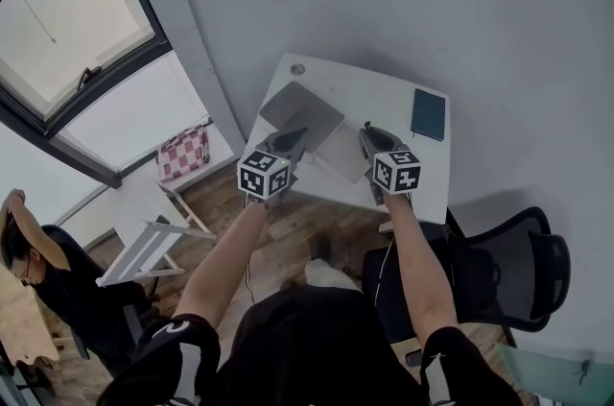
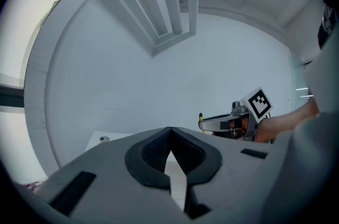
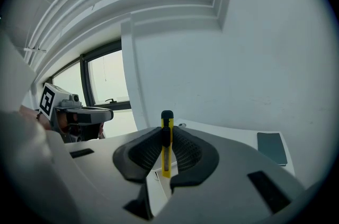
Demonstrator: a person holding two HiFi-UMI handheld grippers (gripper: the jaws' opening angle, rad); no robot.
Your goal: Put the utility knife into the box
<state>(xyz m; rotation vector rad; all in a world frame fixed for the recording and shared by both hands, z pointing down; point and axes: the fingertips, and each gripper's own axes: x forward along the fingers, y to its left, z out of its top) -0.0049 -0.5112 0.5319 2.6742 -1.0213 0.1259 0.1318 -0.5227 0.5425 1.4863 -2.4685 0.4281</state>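
A yellow utility knife with a black tip stands upright between the pads of my right gripper, which is shut on it. In the head view my right gripper hovers over the white table, just right of a flat grey box whose lid lies open behind a paler tray. My left gripper is over the box's left front corner. Its jaws touch at the tips with nothing held. The left gripper view shows the right gripper with the knife's yellow end.
A dark teal notebook lies at the table's far right corner. A black office chair stands right of me. A folding stool with a checkered cushion is on the left by the window. A person stands at lower left.
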